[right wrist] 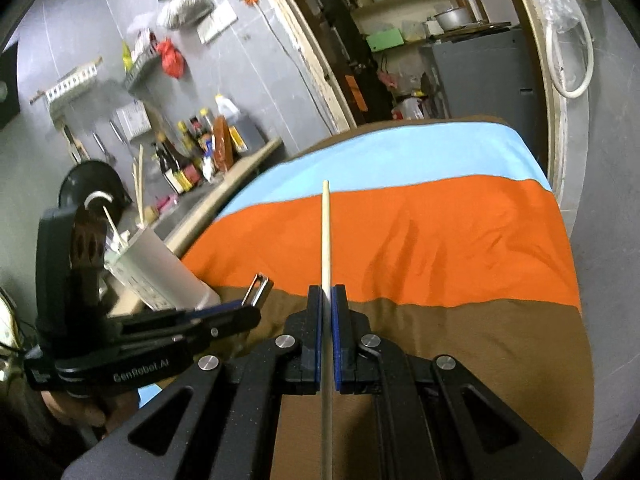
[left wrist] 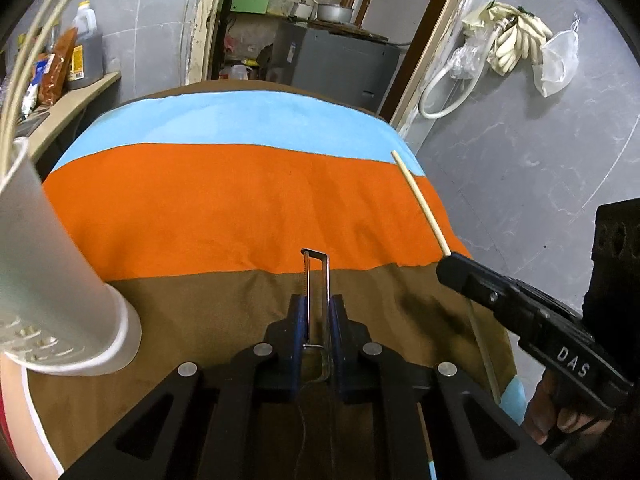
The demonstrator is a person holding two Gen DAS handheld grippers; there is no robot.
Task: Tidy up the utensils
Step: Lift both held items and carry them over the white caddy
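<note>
While both tools hang over the striped cloth (left wrist: pixel 248 196) that covers the table, the left hand-held gripper (left wrist: pixel 319 320) points forward and downward with its blue pads (left wrist: pixel 297 332) closed on a bent metal hook (left wrist: pixel 317 300), a thin wire-like strip whose squared top stands above the fingertips. From the right wrist view the same hook (right wrist: pixel 258 286) juts out of that tool, and a white utensil holder (right wrist: pixel 160 272) sits right beside it; whether the hook belongs to the holder I cannot tell. The holder (left wrist: pixel 60 280) fills the left edge of the left wrist view, tilted and cut off by the frame, with pale chopstick-like rods (left wrist: pixel 28 60) curving out of its top. The right hand-held gripper (right wrist: pixel 327 336) points ahead over the orange band, its jaws clamped on a single pale chopstick (right wrist: pixel 326 240) that runs straight forward between the pads and back under the tool. In the left wrist view that chopstick (left wrist: pixel 420 204) slants up from the black right tool (left wrist: pixel 460 276), and fingers of the person's hand (left wrist: pixel 560 412) show beneath it, mostly hidden. Shelf clutter behind is blurred.
</note>
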